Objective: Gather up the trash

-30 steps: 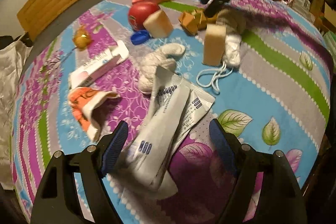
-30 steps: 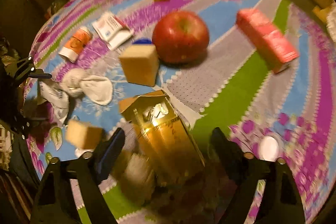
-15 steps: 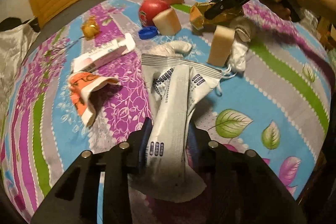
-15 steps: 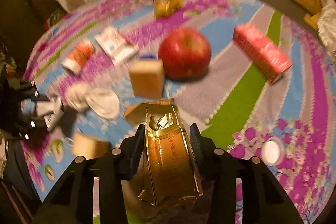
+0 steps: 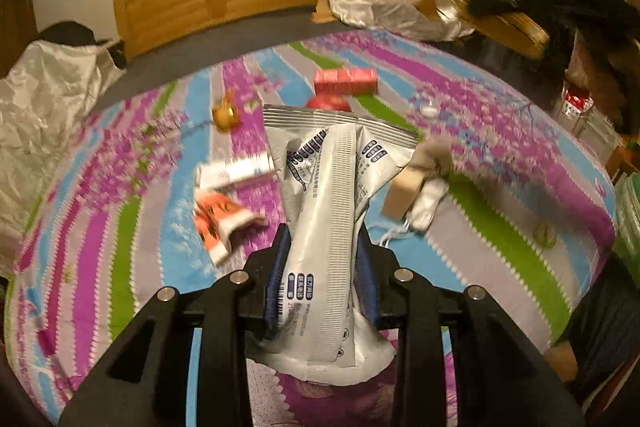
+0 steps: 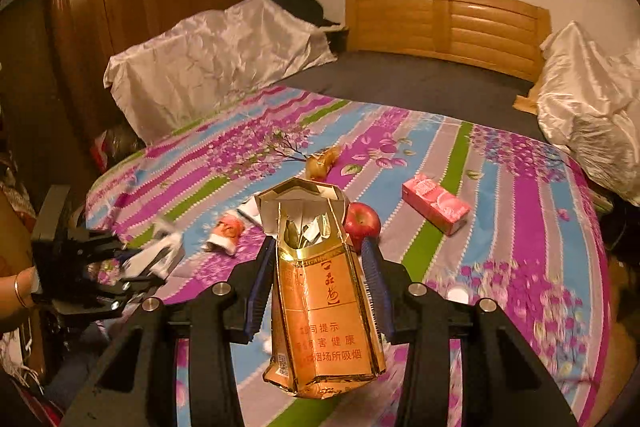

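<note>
Both grippers are clamped on trash: my left gripper (image 5: 322, 279) pinches a silver foil pouch (image 5: 332, 211) between its blue pads, and my right gripper (image 6: 316, 287) squeezes an orange-gold cigarette pack (image 6: 320, 307), its torn top gaping open. Both pieces are lifted clear of the bed.

Largest around me is the bedspread (image 6: 520, 235), a smooth sheet striped in purple, blue, grey and green with printed flowers. At its far end I see the ribbed wooden headboard (image 6: 448, 23), and shiny crumpled satin covers (image 6: 216, 59) drape both sides.

From the left wrist, the pouch stands upright and hides much of the middle of the bed; only the top of the red apple (image 5: 327, 102) peeks over its crimped edge. Beyond that lies the pink rectangular carton (image 5: 346, 81). Left of the pouch lie a white flat box (image 5: 236, 173) and, nearer, a crumpled orange-and-white wrapper (image 5: 218, 223), both blurred. To the right, a tan block (image 5: 404, 197) touches a white bundle (image 5: 428, 201) with a loose cord. A small yellow crinkled wrapper (image 5: 225, 115) sits well apart towards the headboard, and a small white cap (image 5: 429, 110) lies right of the apple.

From the right wrist, the pack blocks the near centre, and the apple shows just beside it.
</note>
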The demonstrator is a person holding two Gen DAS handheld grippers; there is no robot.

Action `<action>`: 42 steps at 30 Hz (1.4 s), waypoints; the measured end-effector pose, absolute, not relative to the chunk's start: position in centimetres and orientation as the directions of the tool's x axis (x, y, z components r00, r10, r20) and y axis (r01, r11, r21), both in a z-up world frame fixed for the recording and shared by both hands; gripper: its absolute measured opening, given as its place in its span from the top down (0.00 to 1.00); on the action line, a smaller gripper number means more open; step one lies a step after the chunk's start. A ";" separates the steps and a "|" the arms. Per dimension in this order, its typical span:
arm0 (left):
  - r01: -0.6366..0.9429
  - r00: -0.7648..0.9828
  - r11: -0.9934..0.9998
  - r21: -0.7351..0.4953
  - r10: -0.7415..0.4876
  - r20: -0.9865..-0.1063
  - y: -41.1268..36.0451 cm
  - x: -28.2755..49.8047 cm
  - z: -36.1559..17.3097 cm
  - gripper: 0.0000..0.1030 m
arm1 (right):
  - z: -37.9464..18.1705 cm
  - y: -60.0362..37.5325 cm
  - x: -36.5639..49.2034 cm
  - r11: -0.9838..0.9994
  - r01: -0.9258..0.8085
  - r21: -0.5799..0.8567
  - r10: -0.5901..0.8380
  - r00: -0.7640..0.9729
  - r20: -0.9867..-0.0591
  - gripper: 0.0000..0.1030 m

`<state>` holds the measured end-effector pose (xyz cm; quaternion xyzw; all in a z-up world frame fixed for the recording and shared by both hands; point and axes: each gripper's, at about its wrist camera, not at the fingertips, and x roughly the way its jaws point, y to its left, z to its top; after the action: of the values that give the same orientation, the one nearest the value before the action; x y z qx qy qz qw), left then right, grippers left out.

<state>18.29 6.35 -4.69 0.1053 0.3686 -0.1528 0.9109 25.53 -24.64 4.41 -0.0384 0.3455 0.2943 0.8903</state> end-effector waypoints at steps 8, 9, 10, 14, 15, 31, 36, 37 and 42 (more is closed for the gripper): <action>0.257 0.757 0.954 0.156 -0.099 -0.646 2.6 16.9 -1.5 0.71 | 2.5 -24.9 15.6 0.879 -0.459 0.130 0.421 0.619 -0.662 0.56; 0.248 0.759 0.956 0.157 -0.091 -0.644 2.2 16.7 -1.4 0.71 | 2.1 -25.1 14.6 0.884 -0.445 0.140 0.418 0.620 -0.664 0.56; 0.235 0.760 0.960 0.153 -0.084 -0.644 1.8 16.5 -1.3 0.71 | 1.6 -25.2 13.7 0.891 -0.431 0.145 0.410 0.624 -0.666 0.56; 0.196 0.752 0.973 0.124 -0.068 -0.656 0.7 15.8 -1.4 0.71 | -0.2 -25.1 10.7 0.915 -0.373 0.153 0.375 0.647 -0.664 0.56; 0.186 0.752 0.975 0.124 -0.060 -0.657 0.3 15.6 -1.5 0.71 | -0.7 -25.1 10.4 0.918 -0.363 0.158 0.371 0.651 -0.662 0.56; 0.096 0.800 0.984 0.148 0.012 -0.600 -2.5 13.4 0.6 0.71 | 1.4 -27.0 8.1 0.953 -0.255 0.164 0.303 0.760 -0.576 0.55; 0.113 0.823 0.983 0.144 -0.011 -0.567 -4.4 13.4 2.0 0.71 | 3.3 -28.7 7.4 0.966 -0.211 0.151 0.259 0.806 -0.532 0.55; 0.122 0.827 0.982 0.143 -0.021 -0.562 -4.9 13.4 2.4 0.71 | 3.6 -29.1 7.2 0.968 -0.200 0.149 0.249 0.814 -0.524 0.55; 0.177 0.838 0.973 0.146 -0.072 -0.541 -7.9 13.3 3.7 0.71 | 5.2 -32.1 5.7 0.983 -0.126 0.135 0.177 0.852 -0.493 0.54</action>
<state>13.32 -7.85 3.67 0.0954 0.2769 -0.0652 0.9539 5.70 -32.10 5.15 0.0488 0.2604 0.0788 0.9610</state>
